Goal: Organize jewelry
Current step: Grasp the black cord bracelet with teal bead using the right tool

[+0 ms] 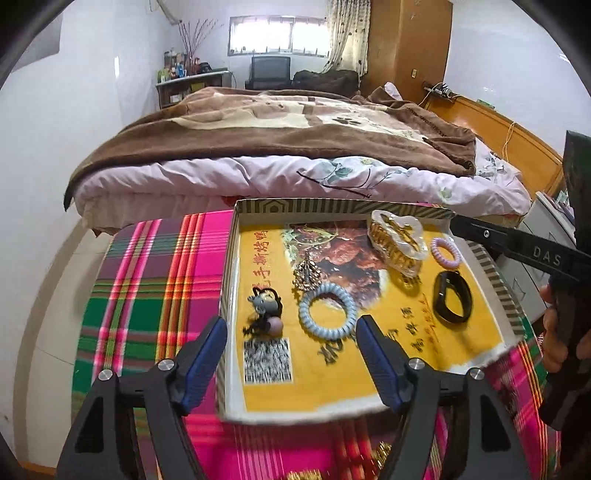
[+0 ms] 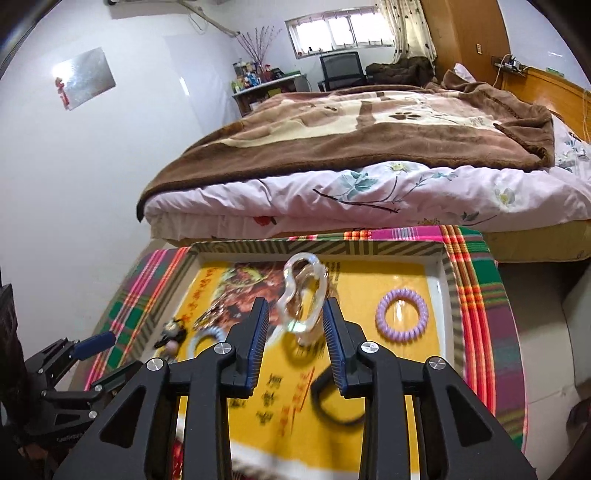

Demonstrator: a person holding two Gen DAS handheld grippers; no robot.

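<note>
Lighting: daylight, which we trace to the window (image 1: 277, 35) at twelve o'clock, blown out to white. Walls bright and even; shadows soft. Glare: a hot patch on the foil-like wall panel (image 2: 84, 77) at ten o'clock in the right wrist view. Distortion: strong fisheye bowing, dark vignette in the corners. Blur: we note smearing on the tray (image 2: 445, 273) print and the clear hair claw (image 2: 304, 295).
</note>
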